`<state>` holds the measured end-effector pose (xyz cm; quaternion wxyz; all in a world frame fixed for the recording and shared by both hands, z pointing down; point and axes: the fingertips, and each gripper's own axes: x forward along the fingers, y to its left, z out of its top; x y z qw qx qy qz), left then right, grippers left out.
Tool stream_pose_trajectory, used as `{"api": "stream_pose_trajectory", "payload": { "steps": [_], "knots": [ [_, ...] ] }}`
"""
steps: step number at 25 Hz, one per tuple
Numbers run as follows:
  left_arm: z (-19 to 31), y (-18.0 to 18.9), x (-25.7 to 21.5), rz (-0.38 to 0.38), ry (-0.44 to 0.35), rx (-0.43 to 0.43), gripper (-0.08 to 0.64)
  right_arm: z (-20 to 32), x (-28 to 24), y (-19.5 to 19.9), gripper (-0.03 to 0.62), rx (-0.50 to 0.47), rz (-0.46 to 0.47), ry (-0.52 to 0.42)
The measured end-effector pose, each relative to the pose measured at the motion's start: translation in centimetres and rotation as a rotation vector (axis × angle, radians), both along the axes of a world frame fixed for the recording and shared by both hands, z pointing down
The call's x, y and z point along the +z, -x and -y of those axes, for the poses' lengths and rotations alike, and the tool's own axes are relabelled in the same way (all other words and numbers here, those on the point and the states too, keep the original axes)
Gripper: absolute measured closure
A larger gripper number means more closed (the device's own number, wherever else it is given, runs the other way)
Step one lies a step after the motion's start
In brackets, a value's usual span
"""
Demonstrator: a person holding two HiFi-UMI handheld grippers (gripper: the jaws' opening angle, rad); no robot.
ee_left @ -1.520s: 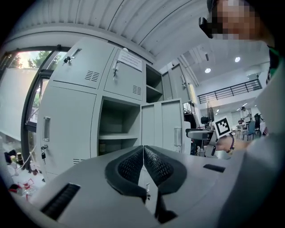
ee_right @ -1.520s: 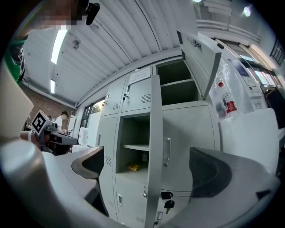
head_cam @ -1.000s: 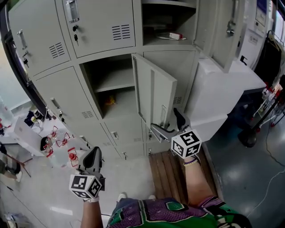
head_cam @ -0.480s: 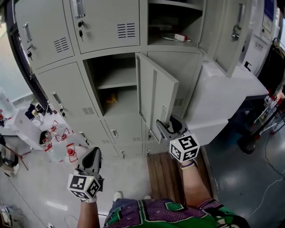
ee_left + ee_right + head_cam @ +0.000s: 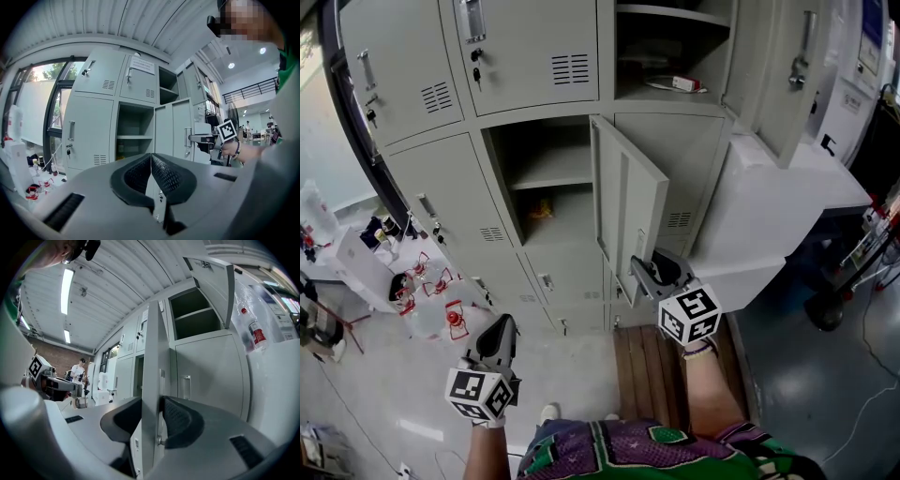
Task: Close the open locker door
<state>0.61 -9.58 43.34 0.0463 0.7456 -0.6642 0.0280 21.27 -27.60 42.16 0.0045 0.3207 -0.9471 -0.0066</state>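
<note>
Closing step: judging by the pictures, the grasp on the door is only just made and the swing has not begun.
Right tool [image 5: 652,269]: its jaws have just been closing, and the free edge of the locker door [image 5: 628,202] stands between them, a pad against each face, low on the door just beside the handle [image 5: 639,246].
Left tool [image 5: 497,328]: jaws fully together with nothing in them, held low and well to the left, clear of the lockers.
Door's place: it juts out toward the near side from the right side of the open compartment [image 5: 539,183], hinged at its far edge.
Key relation: the door's long axis is upright and its free edge is nearest the person. The opening lies to the left of the right tool and farther off, so the edge must sweep left and away. The right hand is by far the nearer.
Door's look: plain pale grey sheet metal, thin and flat, with folded edges.
Inside: a bare shelf [image 5: 546,176] and, below it, a small yellow item [image 5: 541,210] set well back, which looks clear of the door's path.
</note>
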Motion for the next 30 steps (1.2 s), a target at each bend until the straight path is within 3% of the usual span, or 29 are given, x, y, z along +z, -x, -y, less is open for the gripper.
{"api": "stream_pose_trajectory", "payload": {
  "steps": [11, 30],
  "knots": [
    [0.0, 2.2, 1.8, -0.008, 0.047, -0.046, 0.537, -2.6, -0.4, 3.7, 0.446, -0.197, 0.036, 0.014],
    [1.7, 9.4, 1.1, -0.041, 0.021, -0.043, 0.537, -4.6, -0.6, 12.2, 0.449, -0.289, 0.002, 0.005]
  ]
}}
